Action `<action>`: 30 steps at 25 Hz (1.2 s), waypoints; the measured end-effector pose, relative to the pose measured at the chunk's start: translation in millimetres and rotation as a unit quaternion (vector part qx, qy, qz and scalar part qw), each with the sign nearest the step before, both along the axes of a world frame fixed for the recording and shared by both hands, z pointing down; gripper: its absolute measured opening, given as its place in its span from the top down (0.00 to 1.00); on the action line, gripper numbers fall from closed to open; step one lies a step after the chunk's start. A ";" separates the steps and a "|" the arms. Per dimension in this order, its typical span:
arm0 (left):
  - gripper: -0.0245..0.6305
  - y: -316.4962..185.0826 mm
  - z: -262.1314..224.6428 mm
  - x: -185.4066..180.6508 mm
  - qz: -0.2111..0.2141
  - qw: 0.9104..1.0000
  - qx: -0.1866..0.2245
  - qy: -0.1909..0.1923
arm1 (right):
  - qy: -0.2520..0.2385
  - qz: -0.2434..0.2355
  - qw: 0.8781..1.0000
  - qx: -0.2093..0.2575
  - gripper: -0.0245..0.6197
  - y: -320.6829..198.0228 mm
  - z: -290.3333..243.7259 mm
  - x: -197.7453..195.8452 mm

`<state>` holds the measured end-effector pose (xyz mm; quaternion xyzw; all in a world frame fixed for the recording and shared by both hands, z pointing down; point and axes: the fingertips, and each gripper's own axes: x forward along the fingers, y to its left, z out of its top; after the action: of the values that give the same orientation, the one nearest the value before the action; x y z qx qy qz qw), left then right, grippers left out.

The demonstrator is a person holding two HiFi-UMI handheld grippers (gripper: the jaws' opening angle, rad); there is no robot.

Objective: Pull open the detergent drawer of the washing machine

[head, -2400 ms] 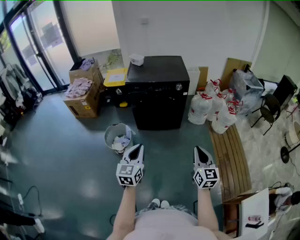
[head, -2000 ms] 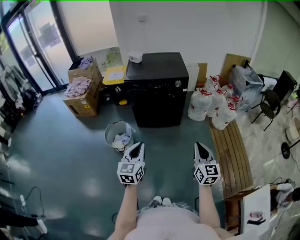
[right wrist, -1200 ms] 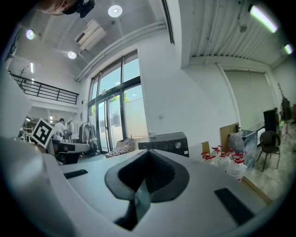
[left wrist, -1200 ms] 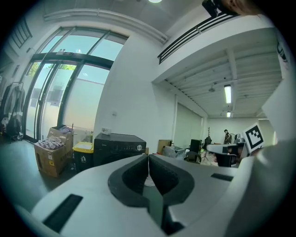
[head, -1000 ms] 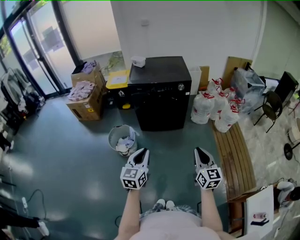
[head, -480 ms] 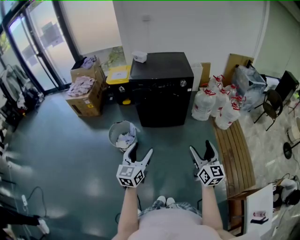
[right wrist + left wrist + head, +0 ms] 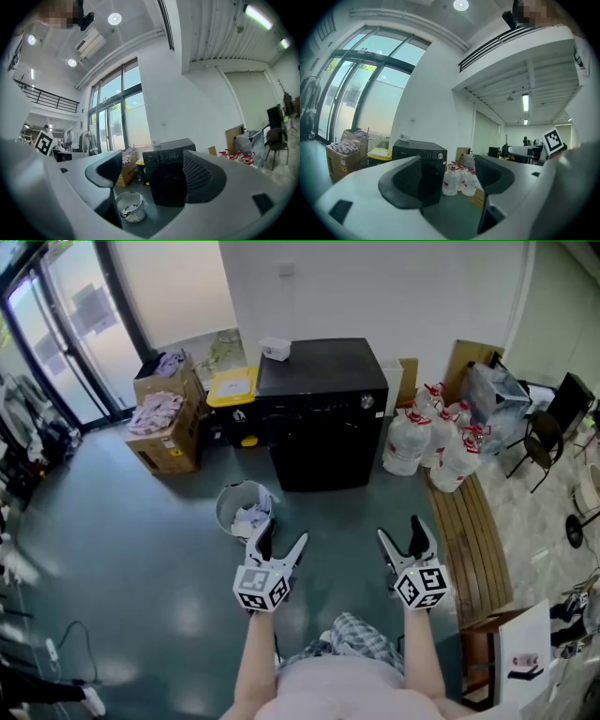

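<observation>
- Head view: the washer stands against the wall, well apart from the left claw and the right claw. Both claws are opening, with nothing between the jaws.
- Left gripper view: one jaw covers much of the washer front. The drawer is probably light, stiff plastic that slides straight out; I would hook its front lip.
- Right gripper view: the panel is dark and small, and I cannot find the edge of the drawer.

washing machine: black casing, smooth, a dull sheen on top
floor: dark teal, glossy, catching pale patches of light
bench: bare wooden slats
boxes: matt brown cardboard, crumpled cloth heaped on them
basket: white perforated plastic
jugs: translucent plastic, smooth
</observation>
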<state>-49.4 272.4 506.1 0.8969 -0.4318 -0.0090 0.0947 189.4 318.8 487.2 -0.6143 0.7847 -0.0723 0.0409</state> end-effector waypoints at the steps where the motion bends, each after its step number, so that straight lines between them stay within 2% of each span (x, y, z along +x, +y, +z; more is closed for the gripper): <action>1: 0.44 -3.9 2.4 -0.7 0.002 1.000 -0.001 0.000 | 0.000 0.003 1.000 -0.001 0.34 -2.4 1.9 -0.4; 7: 0.44 -37.9 11.3 0.8 0.004 1.000 -0.006 -0.004 | -0.001 0.012 1.000 -0.005 0.34 -32.1 7.9 6.2; 12: 0.44 -90.3 14.2 0.5 -0.006 1.000 -0.002 -0.006 | 0.002 0.004 1.000 -0.002 0.34 -86.7 11.3 8.4; 16: 0.44 -158.7 20.9 6.0 -0.017 1.000 0.005 -0.012 | 0.004 -0.001 1.000 0.002 0.34 -161.4 20.4 18.1; 20: 0.44 -233.9 21.2 5.0 -0.037 0.999 -0.003 0.000 | 0.004 -0.018 1.000 -0.002 0.34 -244.7 19.5 18.3; 27: 0.44 -361.4 13.7 16.3 -0.051 0.999 -0.002 -0.013 | 0.007 -0.050 0.999 -0.003 0.34 -391.3 10.2 16.5; 30: 0.44 -399.5 11.6 16.0 -0.056 0.998 -0.001 -0.020 | 0.008 -0.064 0.998 -0.007 0.34 -436.7 10.2 9.2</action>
<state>-33.4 -127.2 517.7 0.8712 -0.4834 0.0044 0.0860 198.6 -117.9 497.5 -0.5635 0.8223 -0.0752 0.0252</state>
